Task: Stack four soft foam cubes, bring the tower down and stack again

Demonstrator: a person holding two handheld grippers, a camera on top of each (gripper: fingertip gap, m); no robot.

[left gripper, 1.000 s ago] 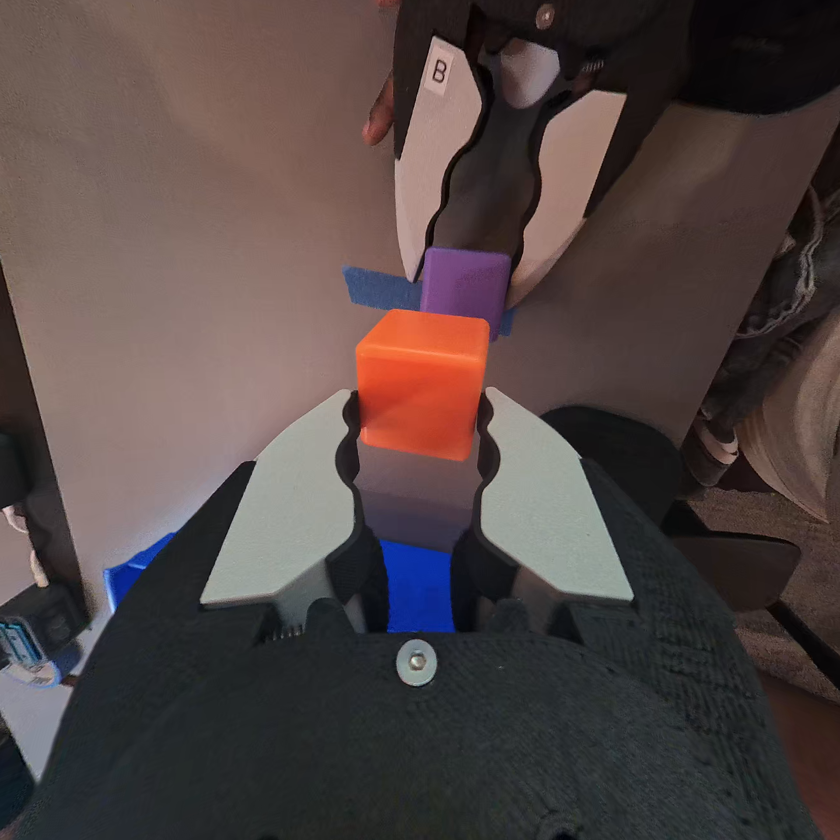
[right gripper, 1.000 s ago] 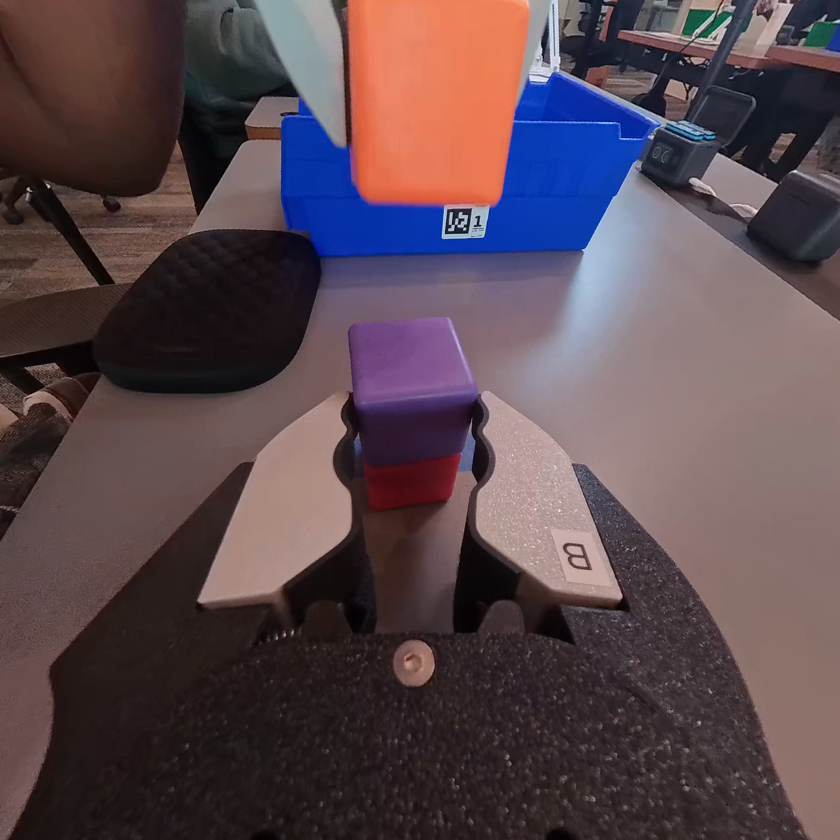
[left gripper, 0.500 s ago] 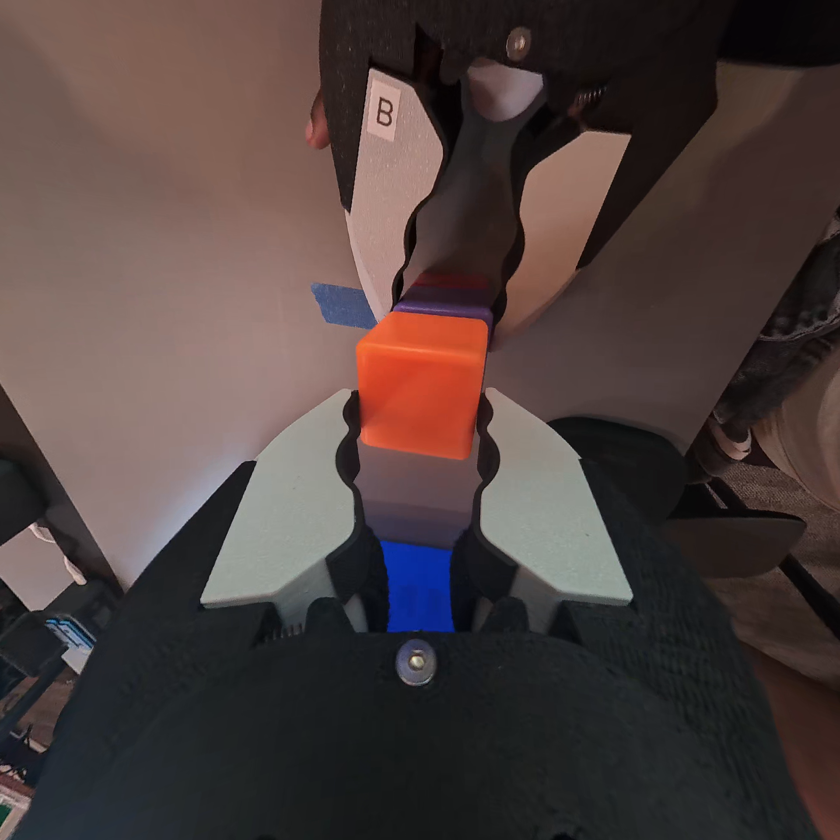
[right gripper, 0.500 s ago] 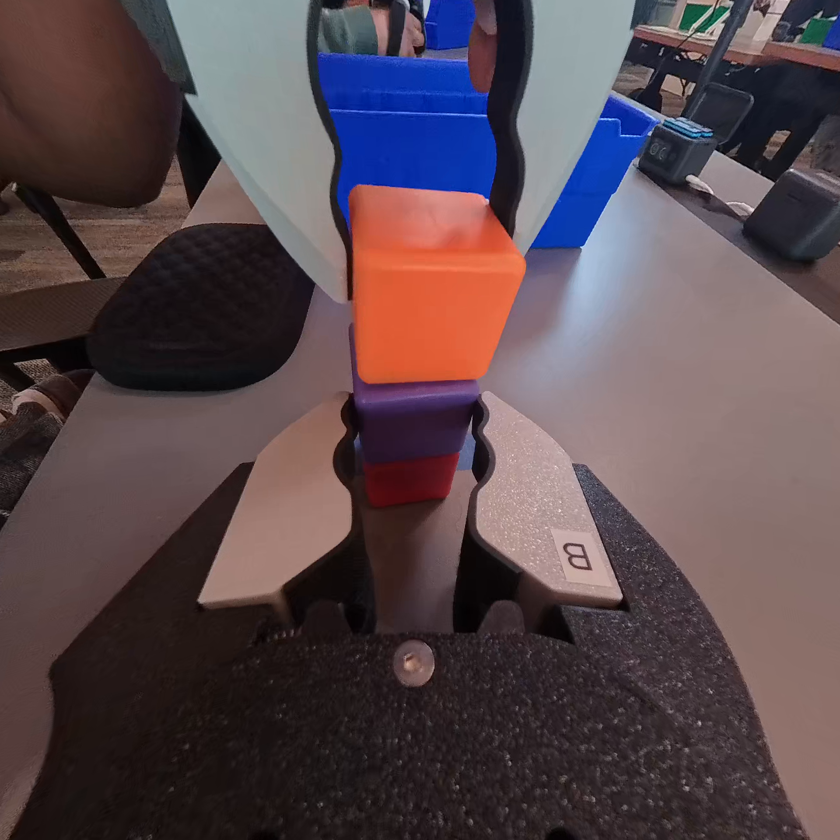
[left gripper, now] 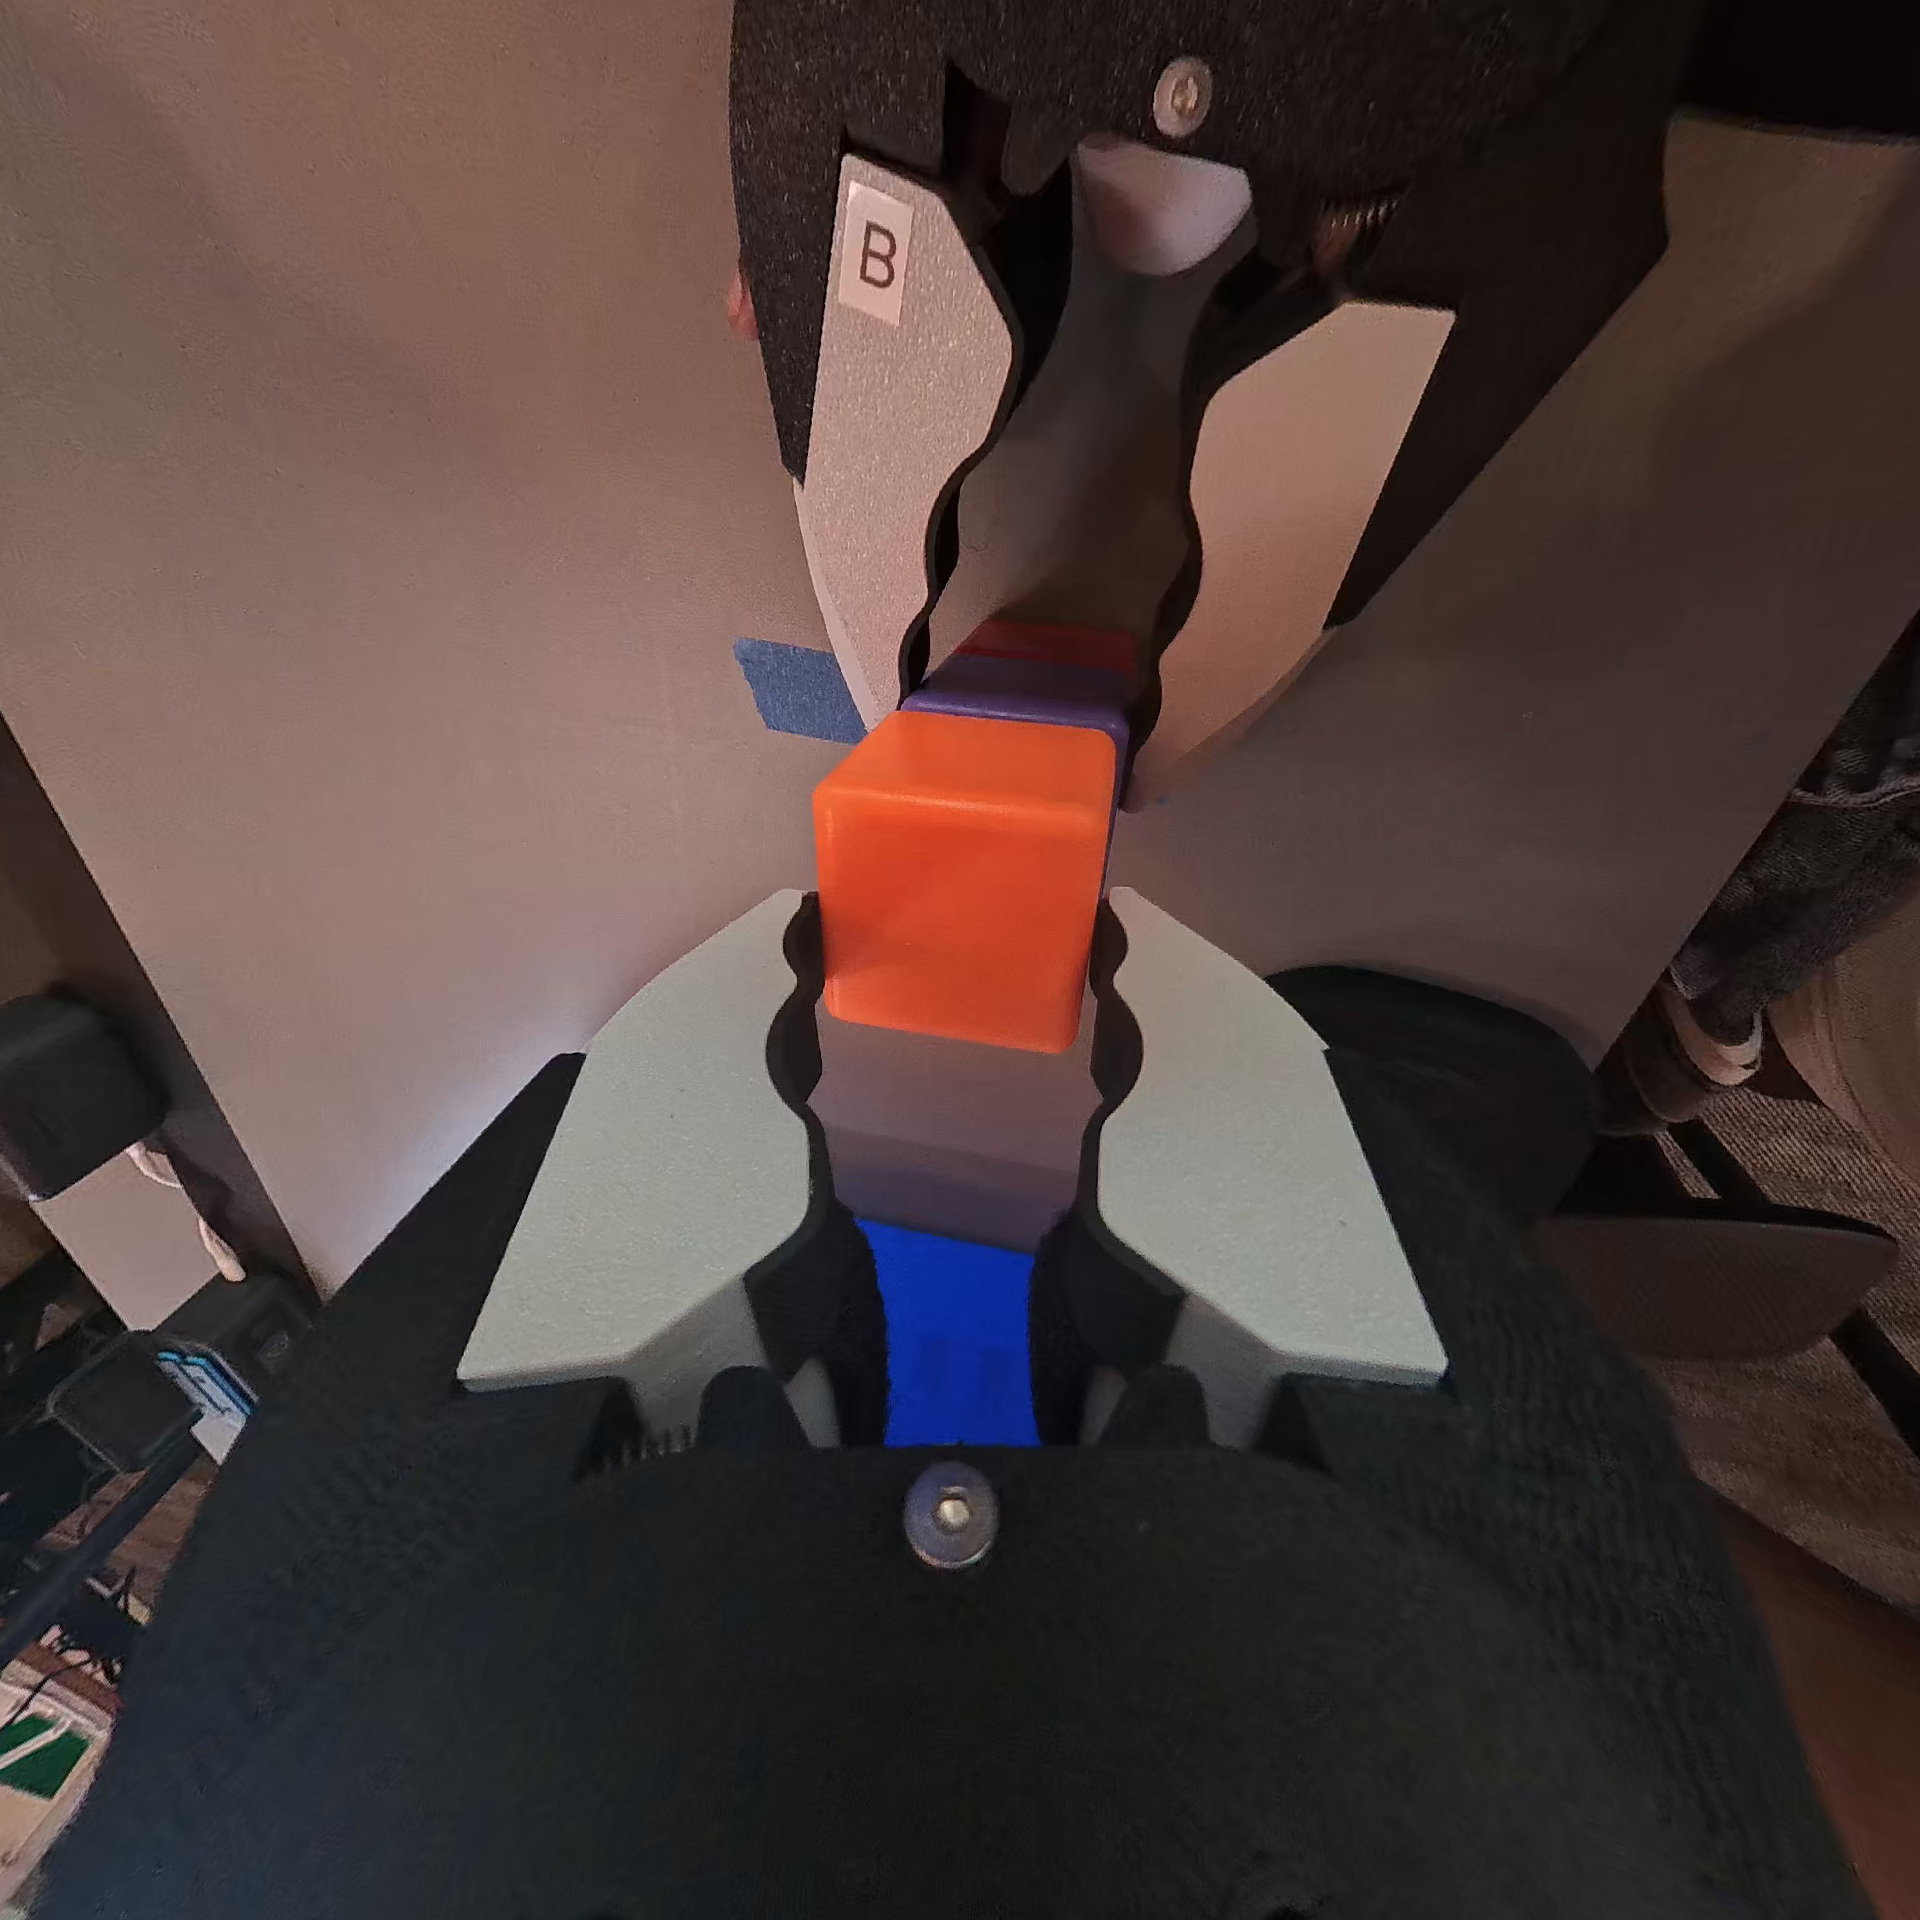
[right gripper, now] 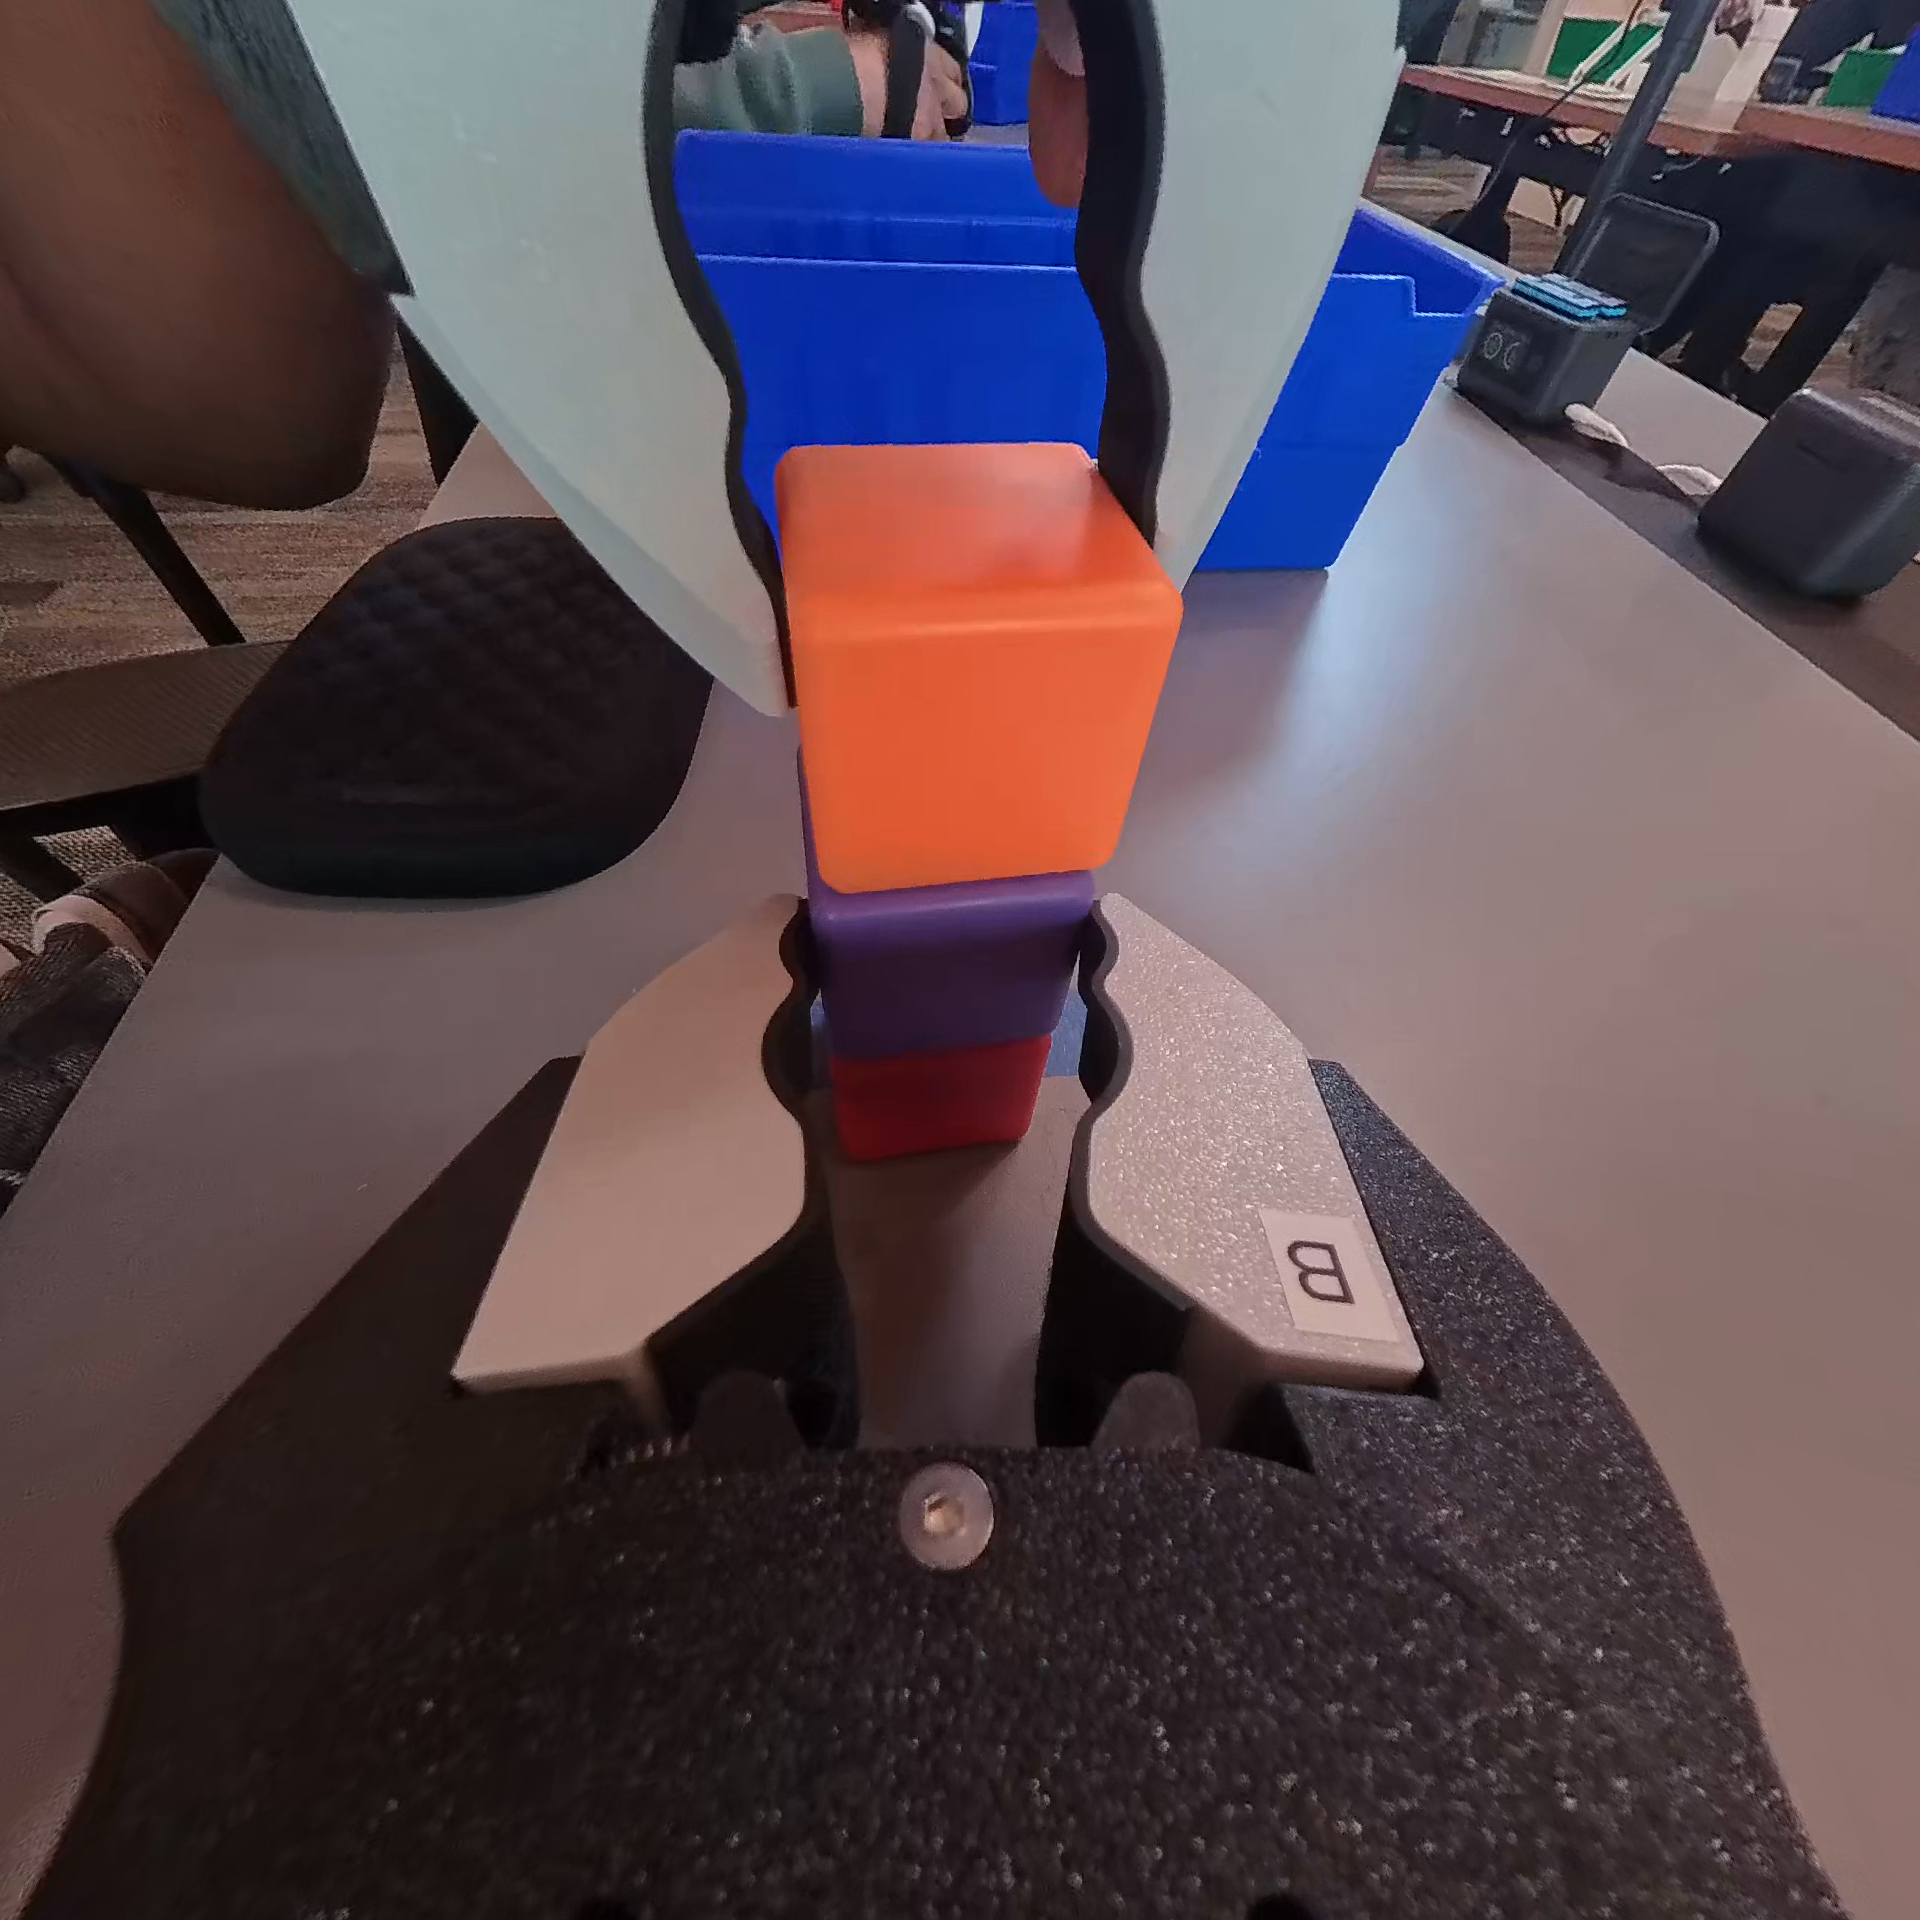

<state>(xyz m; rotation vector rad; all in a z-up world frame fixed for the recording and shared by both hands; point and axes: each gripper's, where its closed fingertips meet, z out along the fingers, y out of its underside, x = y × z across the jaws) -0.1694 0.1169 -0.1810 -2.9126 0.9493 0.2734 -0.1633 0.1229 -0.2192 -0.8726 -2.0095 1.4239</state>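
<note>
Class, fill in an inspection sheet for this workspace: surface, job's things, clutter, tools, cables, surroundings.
Surface: grey table, blue tape strip.
Job's things: orange cube on purple cube on red cube; fourth cube not seen.
Clutter: blue bin, black pad, two dark boxes.
Tools: left tool shut on orange cube; right tool flanks purple cube, contact unclear.
Cables: pale cord by the far box.
Surroundings: chair, other desks.
</note>
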